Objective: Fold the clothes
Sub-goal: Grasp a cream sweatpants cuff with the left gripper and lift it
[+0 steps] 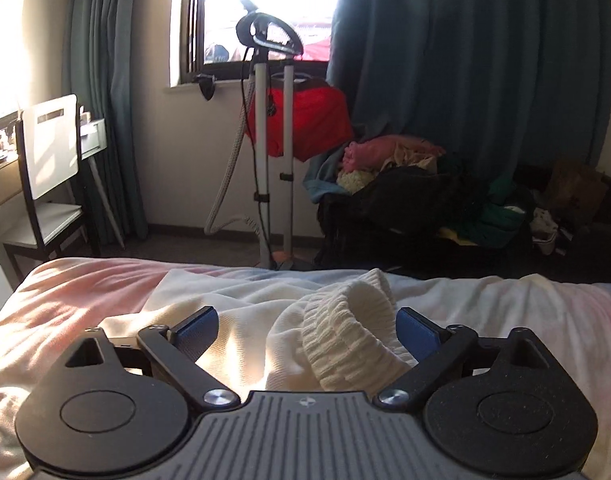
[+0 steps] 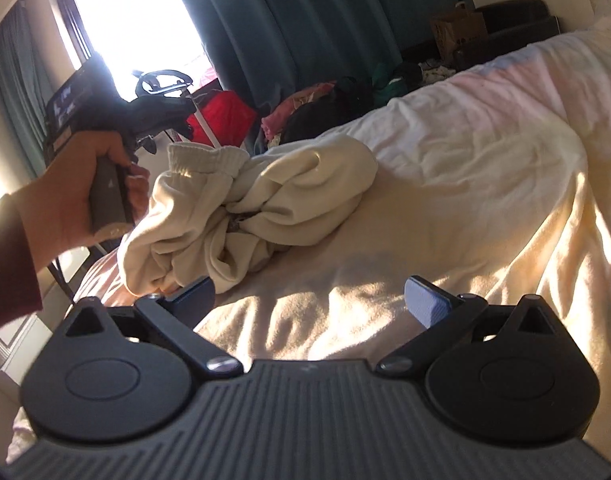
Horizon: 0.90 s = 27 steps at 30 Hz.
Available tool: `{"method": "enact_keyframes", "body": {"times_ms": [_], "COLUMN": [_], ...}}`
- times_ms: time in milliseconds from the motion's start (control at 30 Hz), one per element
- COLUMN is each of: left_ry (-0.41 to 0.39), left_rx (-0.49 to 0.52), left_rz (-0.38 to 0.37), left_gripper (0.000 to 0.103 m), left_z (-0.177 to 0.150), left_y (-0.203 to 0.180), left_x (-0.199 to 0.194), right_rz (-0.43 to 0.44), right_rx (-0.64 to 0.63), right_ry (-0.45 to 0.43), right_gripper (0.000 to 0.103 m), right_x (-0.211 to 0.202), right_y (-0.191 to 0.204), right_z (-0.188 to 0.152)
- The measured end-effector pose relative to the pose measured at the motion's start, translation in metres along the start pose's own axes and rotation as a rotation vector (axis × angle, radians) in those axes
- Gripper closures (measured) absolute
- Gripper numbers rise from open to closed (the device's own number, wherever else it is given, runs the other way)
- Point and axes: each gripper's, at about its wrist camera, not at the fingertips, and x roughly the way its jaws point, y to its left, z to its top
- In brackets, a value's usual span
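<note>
A cream sweatshirt [image 2: 257, 204] lies crumpled on the bed, its ribbed hem [image 1: 345, 336] bunched up. My left gripper [image 1: 307, 326] is open, its blue-padded jaws on either side of the ribbed hem, which lies between them. In the right wrist view the left gripper [image 2: 153, 116] is held in a hand at the sweatshirt's left edge. My right gripper [image 2: 311, 300] is open and empty, low over the bedcover just in front of the sweatshirt.
The bed [image 2: 485, 168] has a pale cream and pink cover. Beyond its foot stand a garment steamer [image 1: 273, 128], a chair [image 1: 49, 176] by a desk, a red bag [image 1: 305, 120] and a dark sofa heaped with clothes [image 1: 425, 192]. Teal curtains flank a bright window.
</note>
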Motion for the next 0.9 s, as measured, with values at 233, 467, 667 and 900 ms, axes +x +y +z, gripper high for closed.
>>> {"method": "enact_keyframes", "body": {"times_ms": [233, 467, 667, 900], "left_ry": [0.067, -0.124, -0.217, -0.235], "left_rx": [-0.059, 0.017, 0.073, 0.018], "left_rz": [0.038, -0.02, -0.071, -0.145], "left_gripper": [0.091, 0.096, 0.096, 0.097], "left_z": [0.012, 0.012, -0.01, -0.069], "left_y": [0.013, 0.02, 0.05, 0.136], "left_x": [0.007, -0.093, -0.198, -0.304], "right_rz": [-0.023, -0.01, 0.012, 0.042], "right_rx": [0.012, -0.056, -0.086, -0.132], "right_ry": [0.017, -0.005, -0.112, -0.191], "right_gripper": [0.0, 0.0, 0.0, 0.0], "right_x": [0.021, 0.016, -0.014, -0.063], "right_y": [-0.011, -0.003, 0.008, 0.02], "right_z": [-0.003, -0.011, -0.006, -0.003]}}
